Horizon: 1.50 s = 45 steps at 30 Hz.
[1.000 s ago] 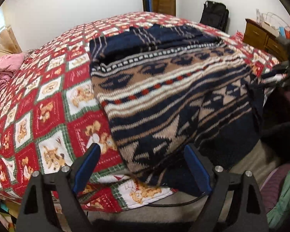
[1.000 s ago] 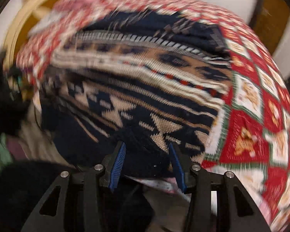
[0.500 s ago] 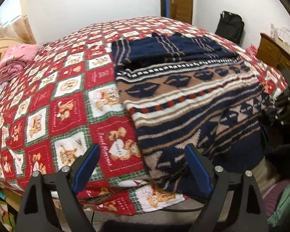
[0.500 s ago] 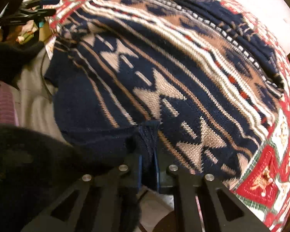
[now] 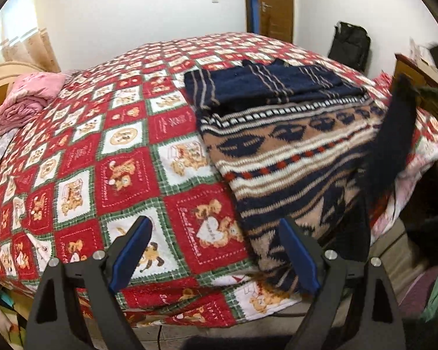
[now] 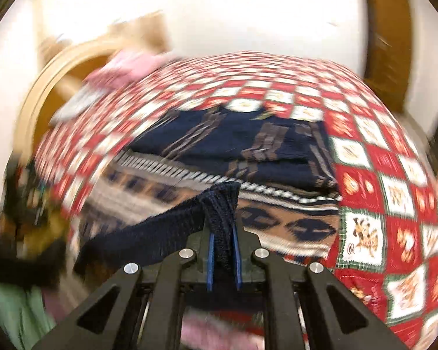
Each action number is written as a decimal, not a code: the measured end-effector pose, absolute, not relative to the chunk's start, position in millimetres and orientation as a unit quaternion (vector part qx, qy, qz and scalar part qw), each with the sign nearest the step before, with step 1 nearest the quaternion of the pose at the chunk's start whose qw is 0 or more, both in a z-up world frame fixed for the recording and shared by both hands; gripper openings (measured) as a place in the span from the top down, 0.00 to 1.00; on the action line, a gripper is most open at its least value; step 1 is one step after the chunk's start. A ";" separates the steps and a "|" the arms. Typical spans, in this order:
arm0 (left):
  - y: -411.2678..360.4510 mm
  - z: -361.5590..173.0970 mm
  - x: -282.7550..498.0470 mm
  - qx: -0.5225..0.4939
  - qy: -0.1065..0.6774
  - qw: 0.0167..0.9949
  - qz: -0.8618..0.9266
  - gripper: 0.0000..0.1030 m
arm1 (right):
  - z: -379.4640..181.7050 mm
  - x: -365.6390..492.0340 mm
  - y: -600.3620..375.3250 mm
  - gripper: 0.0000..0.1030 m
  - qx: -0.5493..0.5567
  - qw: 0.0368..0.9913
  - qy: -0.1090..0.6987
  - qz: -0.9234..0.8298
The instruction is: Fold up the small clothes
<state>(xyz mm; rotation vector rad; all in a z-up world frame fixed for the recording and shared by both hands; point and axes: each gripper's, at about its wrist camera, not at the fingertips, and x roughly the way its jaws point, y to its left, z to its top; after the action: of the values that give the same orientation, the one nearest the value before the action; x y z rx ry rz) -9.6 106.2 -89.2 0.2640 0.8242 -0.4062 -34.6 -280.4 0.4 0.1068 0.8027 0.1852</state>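
The patterned knit sweater [image 5: 292, 157] lies on the bed [image 5: 108, 157], hem hanging over the near edge. The right gripper [image 6: 223, 250] is clamped on the navy ribbed hem [image 6: 219, 204], lifted clear. The left gripper [image 5: 216, 250] is spread wide, empty, near the opposite hem corner. Judgement: thick, soft, limp knit; grip doubled ribbing at the corners.

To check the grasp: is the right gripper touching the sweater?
Touching. The right wrist view shows the right gripper shut on the sweater's dark hem, bunched between its fingers.
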 end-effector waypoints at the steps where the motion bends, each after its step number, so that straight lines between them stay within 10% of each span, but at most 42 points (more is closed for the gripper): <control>1: 104.9 -93.0 -10.9 0.139 0.398 0.885 -0.199 0.11 | -8.7 -22.6 -286.2 0.90 0.071 0.913 0.396 0.063; 23: 1.1 -148.9 -55.4 0.283 0.360 0.791 -0.405 0.12 | -77.8 5.5 -295.6 0.90 0.145 0.881 0.450 0.007; 31: 33.6 -133.3 -16.5 0.102 0.406 0.809 -0.414 0.79 | -76.8 -5.2 -298.9 0.90 0.159 0.886 0.436 0.016; 38: 35.6 -143.1 -9.8 0.085 0.428 0.821 -0.368 0.76 | -81.7 -11.0 -302.0 0.90 0.171 0.884 0.435 0.015; 42: 30.2 -145.3 -16.7 0.080 0.430 0.816 -0.379 0.35 | -85.1 -10.2 -304.6 0.90 0.179 0.881 0.437 0.014; 45: 24.4 -147.3 -16.4 0.094 0.427 0.815 -0.380 0.31 | -85.4 -10.7 -303.7 0.90 0.177 0.882 0.437 0.014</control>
<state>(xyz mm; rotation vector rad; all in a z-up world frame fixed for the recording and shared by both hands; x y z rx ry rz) -16.4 24.4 -147.3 0.1997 0.9103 -0.8100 -10.7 -303.7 -85.4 0.3691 0.9094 0.0291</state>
